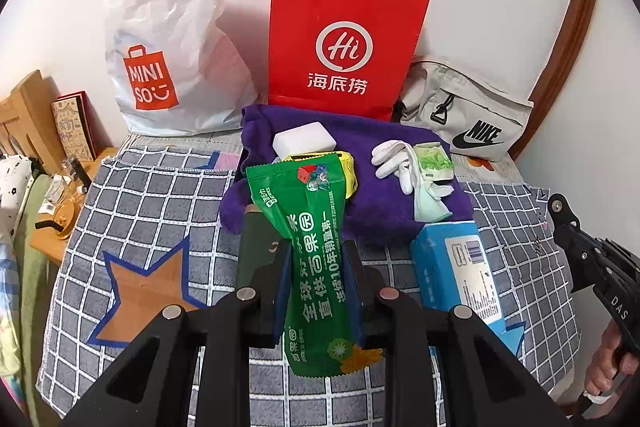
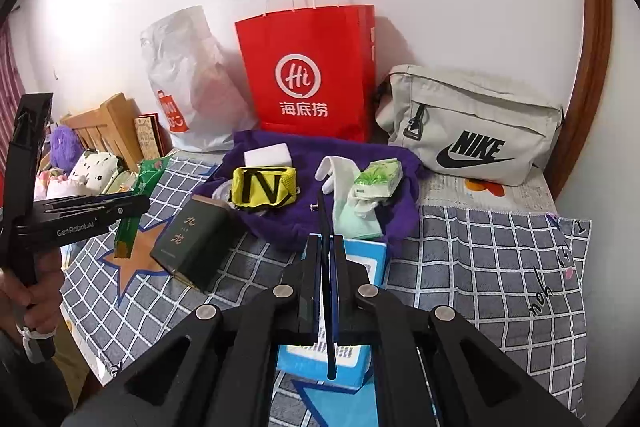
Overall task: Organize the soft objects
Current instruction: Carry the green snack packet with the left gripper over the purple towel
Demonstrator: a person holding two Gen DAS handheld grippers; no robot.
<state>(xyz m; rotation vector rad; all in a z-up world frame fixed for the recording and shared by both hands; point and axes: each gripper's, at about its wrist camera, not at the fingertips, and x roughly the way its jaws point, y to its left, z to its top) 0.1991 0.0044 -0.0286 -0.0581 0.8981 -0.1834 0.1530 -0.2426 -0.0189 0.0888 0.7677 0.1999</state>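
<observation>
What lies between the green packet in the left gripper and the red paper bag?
The green packet, clamped in the left gripper, faces the red paper bag across a purple towel carrying a yellow pouch and white block. All lie low.

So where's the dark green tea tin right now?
The dark green tea tin lies tilted on the checked blanket, left of the purple towel, near the orange star.

The white plastic bag reads "MINISO"; the red paper bag "Hi 海底捞"; the grey pouch "NIKE"; the left tongs "GenRobot.AI".
</observation>
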